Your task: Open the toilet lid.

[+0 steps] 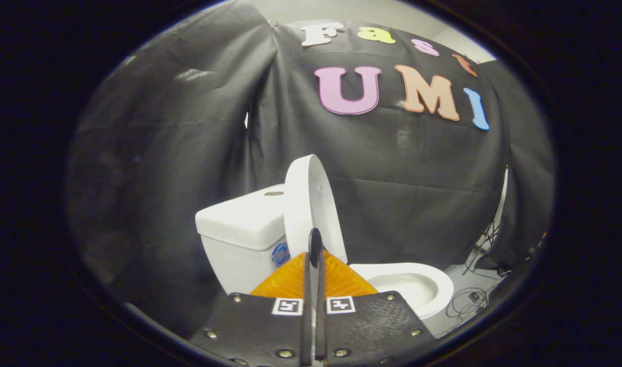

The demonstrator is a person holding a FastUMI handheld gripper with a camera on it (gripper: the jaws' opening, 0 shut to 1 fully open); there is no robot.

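Gripper view: toilet lid [311, 204] stands raised, upright and leaning back toward the tank [239, 224], its inner face turned to the bowl. Judged from this, the opening is done or all but done; at most a last nudge to seat the lid against the tank, then backing away. Whether lid and tank touch I cannot tell.

Tongs [315, 244]: the two fingers lie pressed together with nothing between them, tips just in front of the lid's lower part. Contact with the lid cannot be confirmed.

Lid: white, glossy, oval, seen nearly edge-on, rim smooth. Bowl [418, 283] lies open beyond and to one side of the fingers. Some cables [469, 298] trail on the floor [464, 278] past the bowl.
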